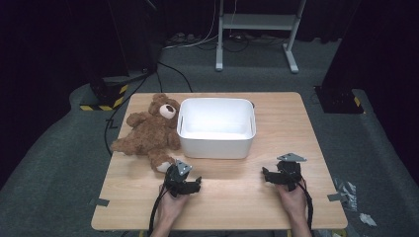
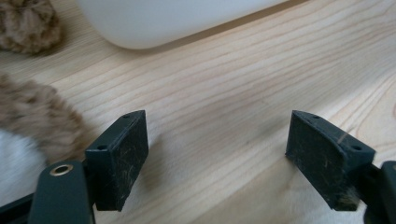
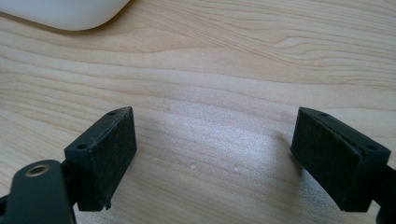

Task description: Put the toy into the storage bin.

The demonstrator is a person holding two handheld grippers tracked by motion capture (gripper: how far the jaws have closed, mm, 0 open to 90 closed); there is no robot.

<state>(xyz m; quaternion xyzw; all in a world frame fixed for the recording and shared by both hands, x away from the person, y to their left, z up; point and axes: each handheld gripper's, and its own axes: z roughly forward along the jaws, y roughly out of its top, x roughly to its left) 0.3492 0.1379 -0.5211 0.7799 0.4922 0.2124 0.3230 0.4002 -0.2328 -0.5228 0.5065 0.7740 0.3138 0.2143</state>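
Note:
A brown teddy bear (image 1: 148,131) lies on its back at the left of the wooden table (image 1: 276,123), touching the left wall of a white plastic bin (image 1: 216,127) that stands empty in the middle. My left gripper (image 1: 184,175) rests near the front edge, just below the bear's foot. In the left gripper view the left gripper (image 2: 217,140) is open over bare wood, with bear fur (image 2: 37,121) beside its left jaw and the bin (image 2: 163,18) ahead. My right gripper (image 1: 282,174) sits at the front right. In its own view the right gripper (image 3: 215,140) is open and empty, the bin's corner (image 3: 65,11) ahead.
Bare wood runs along the table's front and right side. Beyond the far edge stand a white metal frame (image 1: 257,29) and cables on grey carpet. Yellow-black striped stands (image 1: 106,94) sit off the back left corner.

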